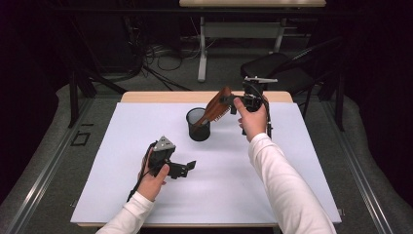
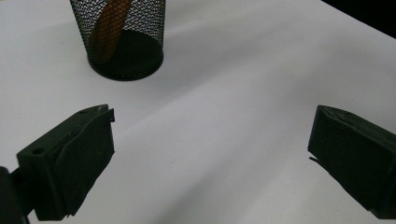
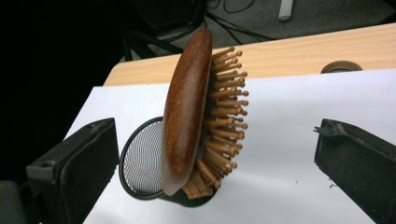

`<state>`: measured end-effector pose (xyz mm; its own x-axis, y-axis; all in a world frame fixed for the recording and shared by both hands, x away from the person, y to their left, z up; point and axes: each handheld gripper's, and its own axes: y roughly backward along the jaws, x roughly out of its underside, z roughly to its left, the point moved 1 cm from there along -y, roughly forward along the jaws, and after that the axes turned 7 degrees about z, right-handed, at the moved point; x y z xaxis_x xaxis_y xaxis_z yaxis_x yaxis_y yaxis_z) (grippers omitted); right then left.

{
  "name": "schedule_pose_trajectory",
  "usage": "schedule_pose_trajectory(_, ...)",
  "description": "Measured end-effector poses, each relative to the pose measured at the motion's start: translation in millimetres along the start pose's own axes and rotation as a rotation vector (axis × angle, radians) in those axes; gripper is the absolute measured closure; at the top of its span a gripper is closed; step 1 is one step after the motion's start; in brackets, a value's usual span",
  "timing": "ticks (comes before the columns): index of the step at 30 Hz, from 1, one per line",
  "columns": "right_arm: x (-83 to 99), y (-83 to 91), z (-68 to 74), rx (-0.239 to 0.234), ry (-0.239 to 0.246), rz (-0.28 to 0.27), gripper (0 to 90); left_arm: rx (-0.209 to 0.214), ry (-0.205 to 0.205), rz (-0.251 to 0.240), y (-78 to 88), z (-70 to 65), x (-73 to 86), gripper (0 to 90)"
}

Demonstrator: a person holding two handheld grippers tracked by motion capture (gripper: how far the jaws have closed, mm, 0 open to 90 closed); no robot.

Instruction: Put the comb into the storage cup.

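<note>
High view: wooden hairbrush point(image 1: 216, 108) stands handle-down in the black mesh cup point(image 1: 198, 124) on the white table point(image 1: 122, 146), leaning toward the right gripper point(image 1: 243, 99); left gripper point(image 1: 185, 168) low at the near left.
Left gripper view: jaws spread wide, nothing between; handle visible through the mesh.
Right gripper view: jaws parted either side of the brush head, not touching it.
Handling (judged): rigid, light, smooth-backed; take the head by its edges.
Writing: none legible.
</note>
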<state>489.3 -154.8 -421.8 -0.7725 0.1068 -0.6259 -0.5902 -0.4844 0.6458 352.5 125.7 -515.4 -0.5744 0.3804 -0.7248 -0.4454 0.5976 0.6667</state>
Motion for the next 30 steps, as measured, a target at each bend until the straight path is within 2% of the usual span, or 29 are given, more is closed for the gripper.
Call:
schedule_pose_trajectory(6, 2.8, 4.0, 2.7, 0.008, 0.051, 0.045, 0.0, -0.002, 0.003, 0.000, 0.6, 1.0, 0.0, 0.4)
schedule_pose_trajectory(13, 5.6, 8.4, 2.8, 0.030, 0.081, 0.089, 0.0, -0.001, 0.008, -0.002, 0.9, 1.5, 0.1, 0.4)
schedule_pose_trajectory(17, 7.0, 11.4, 3.0, 0.042, 0.110, 0.096, 0.0, 0.002, 0.010, 0.000, 1.7, 1.9, 0.1, 0.4)
schedule_pose_trajectory(30, 9.8, 19.9, -0.5, 0.019, 0.138, 0.108, 0.0, 0.002, 0.015, 0.000, 2.4, 4.6, -0.1, 0.4)
